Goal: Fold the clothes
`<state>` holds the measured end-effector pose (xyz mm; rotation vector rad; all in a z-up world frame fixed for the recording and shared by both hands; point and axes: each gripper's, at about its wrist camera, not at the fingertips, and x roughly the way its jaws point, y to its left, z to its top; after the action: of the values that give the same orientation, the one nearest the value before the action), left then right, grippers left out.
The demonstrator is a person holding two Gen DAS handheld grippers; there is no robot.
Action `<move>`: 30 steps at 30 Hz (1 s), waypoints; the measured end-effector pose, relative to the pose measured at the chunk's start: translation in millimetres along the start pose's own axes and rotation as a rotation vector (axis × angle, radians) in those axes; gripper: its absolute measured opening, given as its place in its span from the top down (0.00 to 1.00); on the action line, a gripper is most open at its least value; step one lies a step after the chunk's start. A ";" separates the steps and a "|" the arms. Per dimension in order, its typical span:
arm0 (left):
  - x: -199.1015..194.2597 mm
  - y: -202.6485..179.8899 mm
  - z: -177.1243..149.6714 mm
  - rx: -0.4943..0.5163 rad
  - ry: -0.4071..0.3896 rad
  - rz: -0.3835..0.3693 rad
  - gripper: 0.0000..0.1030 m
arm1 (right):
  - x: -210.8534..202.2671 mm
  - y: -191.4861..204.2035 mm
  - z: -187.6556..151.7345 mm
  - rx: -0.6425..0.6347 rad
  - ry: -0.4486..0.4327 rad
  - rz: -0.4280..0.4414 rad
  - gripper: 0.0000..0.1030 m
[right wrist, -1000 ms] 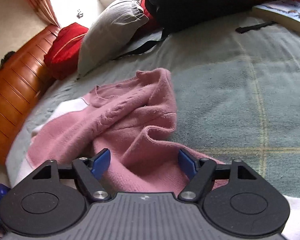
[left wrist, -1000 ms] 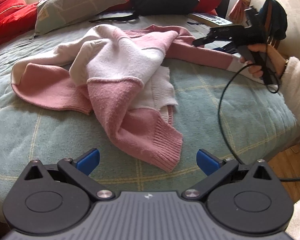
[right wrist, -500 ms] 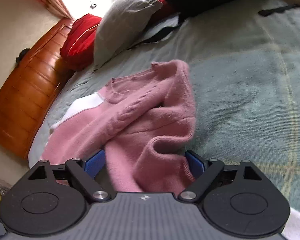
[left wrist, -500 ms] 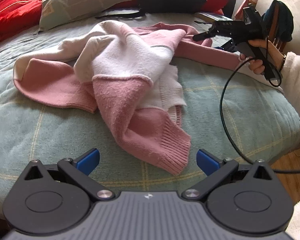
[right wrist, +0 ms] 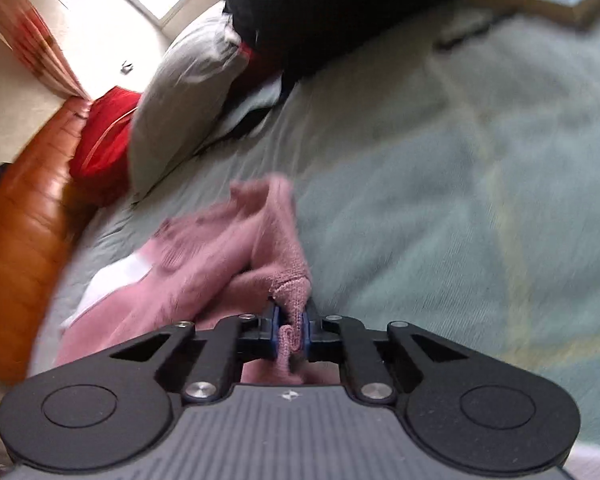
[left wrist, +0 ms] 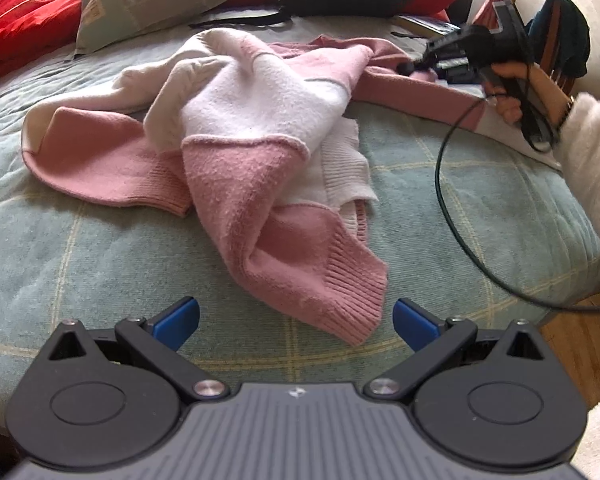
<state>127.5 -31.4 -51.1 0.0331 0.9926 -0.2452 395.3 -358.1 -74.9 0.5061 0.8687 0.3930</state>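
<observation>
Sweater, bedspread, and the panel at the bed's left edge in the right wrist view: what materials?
Sweater: soft fuzzy knit, likely wool or acrylic; ribbed cuffs, napped pink and white panels.
Bedspread: matte woven or quilted cloth, pale green with faint yellow lines.
Panel: glossy orange-brown, looks like varnished wood; blur leaves it open.

The right gripper (right wrist: 291,330), gripped in a bare hand (left wrist: 512,92) below a fluffy white sleeve (left wrist: 592,148), has just snapped closed, a fold of pink knit pinched between its jaws. The left gripper (left wrist: 296,320) hangs with jaws spread wide, nothing between them.
</observation>
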 end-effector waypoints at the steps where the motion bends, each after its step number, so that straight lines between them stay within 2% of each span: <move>1: -0.3 0.1 -0.2 -0.001 -0.002 -0.005 0.01 | -1.5 1.8 7.3 -0.005 -0.016 -0.020 0.87; 9: 3.0 9.7 -1.2 -0.023 0.000 0.004 0.01 | 2.0 11.6 60.5 -0.048 -0.114 -0.180 0.87; 12: 1.8 15.1 -1.9 -0.035 -0.006 0.007 0.01 | 4.0 2.9 77.7 -0.012 -0.158 -0.252 0.87; 14: 1.2 18.8 -2.2 -0.045 -0.011 0.002 0.01 | 13.5 -7.5 85.7 0.026 -0.144 -0.289 0.87; 17: 0.3 20.2 -2.7 -0.046 -0.016 -0.001 0.01 | 24.8 -21.2 83.6 0.066 -0.096 -0.286 0.85; 18: -0.2 20.0 -2.8 -0.045 -0.017 -0.001 0.01 | 24.5 -23.2 80.4 0.071 -0.092 -0.281 0.80; 20: -1.6 19.4 -3.0 -0.041 -0.020 -0.002 0.01 | 17.0 -26.3 73.4 0.089 -0.102 -0.265 0.79; 22: -3.5 18.2 -2.9 -0.035 -0.025 0.001 0.01 | -1.5 -27.5 67.4 0.103 -0.120 -0.217 0.73; 23: -4.3 17.4 -2.8 -0.033 -0.027 0.001 0.01 | -13.2 -25.7 64.2 0.105 -0.129 -0.199 0.67; 25: -6.0 15.4 -3.3 -0.031 -0.031 -0.002 0.01 | -44.6 -18.2 51.7 0.083 -0.156 -0.165 0.50; 26: -6.8 14.0 -3.7 -0.029 -0.034 -0.003 0.01 | -61.1 -14.1 44.7 0.069 -0.170 -0.147 0.37; 27: -7.7 11.9 -4.4 -0.028 -0.036 -0.005 0.01 | -77.7 -10.0 37.7 0.055 -0.185 -0.130 0.29; 29: -9.4 6.9 -6.2 -0.019 -0.038 -0.013 0.01 | -108.9 -7.8 12.4 0.057 -0.199 -0.074 0.22; 30: -10.3 4.1 -7.1 -0.013 -0.039 -0.019 0.01 | -124.3 -7.4 -1.7 0.062 -0.205 -0.044 0.16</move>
<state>117.1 -24.5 -46.8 0.0073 0.9561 -0.2555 321.8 -428.3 -3.1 0.5730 0.6942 0.2687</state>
